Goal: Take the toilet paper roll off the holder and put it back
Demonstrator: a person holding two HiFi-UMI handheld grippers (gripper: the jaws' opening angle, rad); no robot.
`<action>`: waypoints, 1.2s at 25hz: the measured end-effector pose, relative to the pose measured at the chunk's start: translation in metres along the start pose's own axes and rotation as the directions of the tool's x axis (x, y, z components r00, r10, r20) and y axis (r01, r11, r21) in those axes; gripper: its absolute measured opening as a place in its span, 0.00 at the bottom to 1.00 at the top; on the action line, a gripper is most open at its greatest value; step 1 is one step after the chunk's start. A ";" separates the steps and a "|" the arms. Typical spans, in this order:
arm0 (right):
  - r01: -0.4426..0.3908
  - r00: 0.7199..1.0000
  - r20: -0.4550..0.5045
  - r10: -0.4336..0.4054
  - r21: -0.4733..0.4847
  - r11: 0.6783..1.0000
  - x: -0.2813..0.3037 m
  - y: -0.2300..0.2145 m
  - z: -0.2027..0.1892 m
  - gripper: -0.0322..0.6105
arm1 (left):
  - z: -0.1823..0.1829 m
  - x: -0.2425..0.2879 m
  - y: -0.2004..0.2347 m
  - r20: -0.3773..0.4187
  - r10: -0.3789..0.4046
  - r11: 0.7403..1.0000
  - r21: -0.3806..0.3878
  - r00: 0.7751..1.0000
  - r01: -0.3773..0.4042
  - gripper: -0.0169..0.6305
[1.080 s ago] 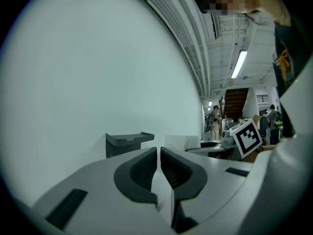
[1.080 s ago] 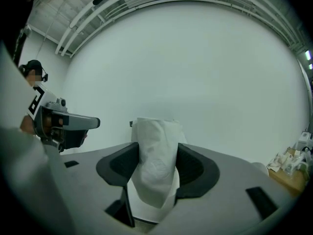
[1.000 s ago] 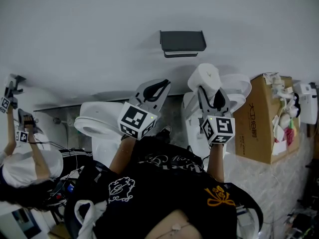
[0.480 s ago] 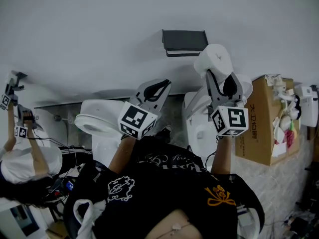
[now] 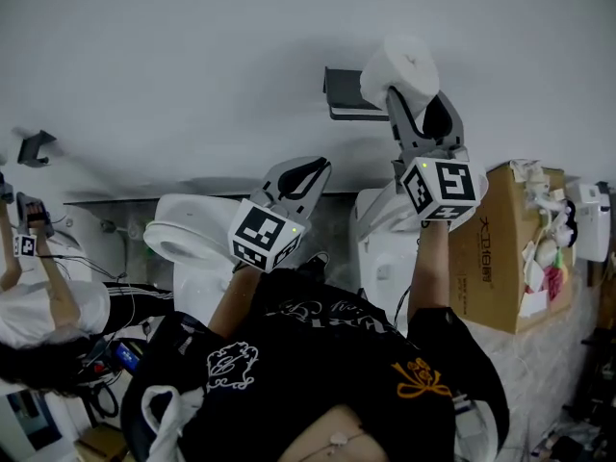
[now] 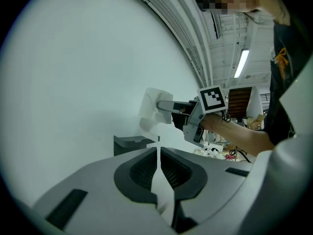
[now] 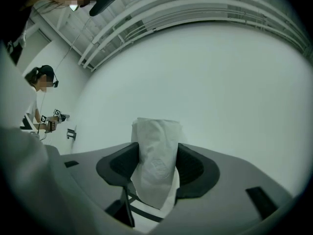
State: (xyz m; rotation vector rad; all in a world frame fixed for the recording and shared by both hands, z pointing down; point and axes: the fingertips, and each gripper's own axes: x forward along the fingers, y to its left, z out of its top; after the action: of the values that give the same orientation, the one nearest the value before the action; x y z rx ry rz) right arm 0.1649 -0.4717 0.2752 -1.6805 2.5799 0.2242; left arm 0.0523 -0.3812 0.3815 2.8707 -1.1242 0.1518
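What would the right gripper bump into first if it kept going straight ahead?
Probably the white wall. The toilet paper roll held by the right gripper would touch first; nothing else shows ahead, though depth is unclear.

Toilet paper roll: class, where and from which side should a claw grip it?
Probably across its curved wall, from the room side, as the right claw holds the toilet paper roll: soft round sides take a squeeze, leaving both ends free for the holder.

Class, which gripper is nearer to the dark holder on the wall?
Right. The right gripper, shut on the toilet paper roll, is close beside the holder. The left gripper, shut, hangs well below the holder and to its left in the head view.
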 end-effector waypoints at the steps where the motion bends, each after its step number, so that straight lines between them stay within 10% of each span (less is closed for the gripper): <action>1: -0.013 1.000 0.003 0.013 0.006 1.000 0.008 0.004 0.000 0.43 | 0.000 -0.001 0.002 0.001 0.006 1.000 -0.001 1.000 -0.006 0.08; 30: -0.042 0.983 -0.178 0.051 0.050 0.998 0.080 0.020 -0.079 0.47 | -0.023 -0.012 0.025 -0.035 0.048 0.998 -0.033 0.998 -0.049 0.08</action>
State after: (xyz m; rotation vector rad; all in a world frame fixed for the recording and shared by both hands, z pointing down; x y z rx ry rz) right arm 0.1162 -0.5481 0.3447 -1.6992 2.7302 0.0159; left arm 0.0251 -0.3893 0.4030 2.8016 -1.1796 0.1812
